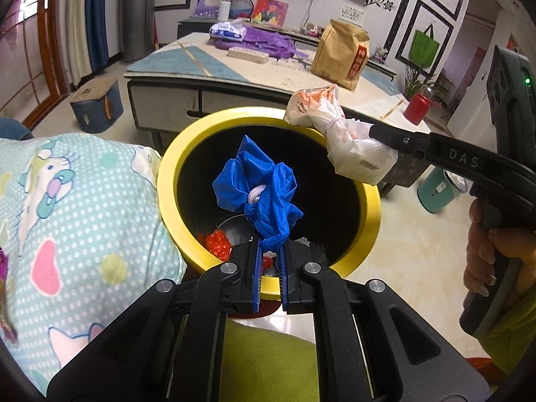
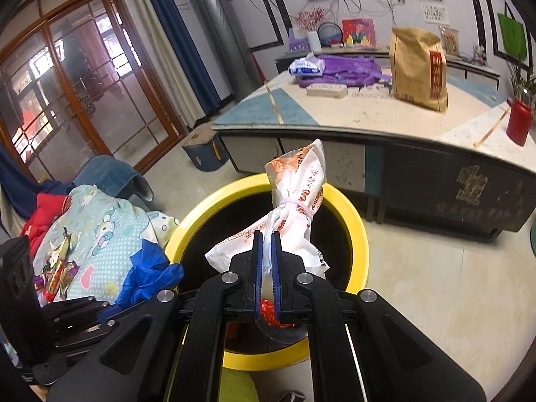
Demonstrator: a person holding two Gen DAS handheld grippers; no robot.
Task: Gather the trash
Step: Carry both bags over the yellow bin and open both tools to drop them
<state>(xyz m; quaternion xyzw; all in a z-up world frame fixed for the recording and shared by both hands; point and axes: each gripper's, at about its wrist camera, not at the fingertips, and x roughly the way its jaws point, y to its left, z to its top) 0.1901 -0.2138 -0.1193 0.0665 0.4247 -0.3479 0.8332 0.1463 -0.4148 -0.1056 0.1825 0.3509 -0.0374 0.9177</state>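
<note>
Left gripper (image 1: 270,251) is clenched on the blue bag (image 1: 256,189), frame centre, over the yellow-rimmed bin (image 1: 167,181). Right gripper (image 2: 267,244) grips the white tied bag (image 2: 294,201) above the rim. I'd centre both over the opening before releasing, so neither catches the rim

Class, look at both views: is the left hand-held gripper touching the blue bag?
Touching. The left wrist view shows the left hand-held gripper pinching the blue bag's lower end between its shut jaws.

Knotted blue bag (image 1: 256,187) and tied white printed bag (image 2: 291,214) above yellow-rimmed black bin (image 1: 167,181) holding red scraps (image 1: 217,244).
</note>
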